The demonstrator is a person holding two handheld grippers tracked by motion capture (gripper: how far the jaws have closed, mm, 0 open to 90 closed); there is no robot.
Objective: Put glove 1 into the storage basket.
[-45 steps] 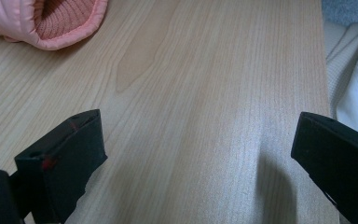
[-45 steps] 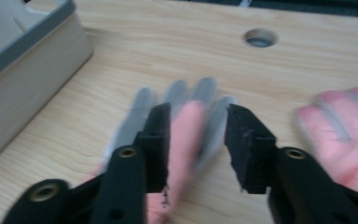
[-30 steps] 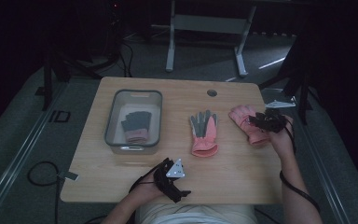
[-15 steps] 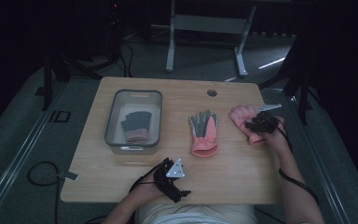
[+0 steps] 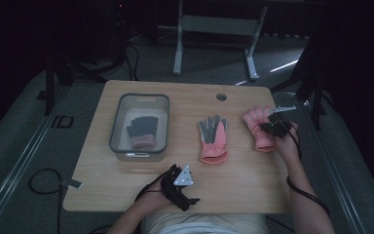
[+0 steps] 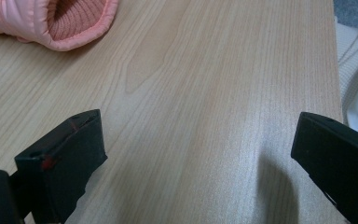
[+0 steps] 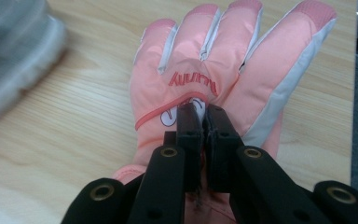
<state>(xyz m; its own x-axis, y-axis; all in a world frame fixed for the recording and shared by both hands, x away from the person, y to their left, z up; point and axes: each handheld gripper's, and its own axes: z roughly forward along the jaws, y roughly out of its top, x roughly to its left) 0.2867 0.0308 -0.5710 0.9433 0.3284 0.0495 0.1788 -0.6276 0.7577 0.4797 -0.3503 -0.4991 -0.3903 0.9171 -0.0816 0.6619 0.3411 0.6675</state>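
Pink glove (image 5: 257, 127) lies flat, back side up, near the right edge of the wooden table (image 5: 233, 175), fingers pointing away from the person. Clear bin (image 5: 119, 119) at the table's left contains a grey-and-pink glove (image 5: 141, 132). Second glove (image 5: 213, 139), grey palm up, lies between the bin and the pink glove. Right gripper (image 7: 204, 116) has just been closing; its jaws stand pressed together, pinching fabric on the pink glove's back. Left gripper (image 6: 196, 144) rests near the table's front edge, jaws spread wide over bare wood.
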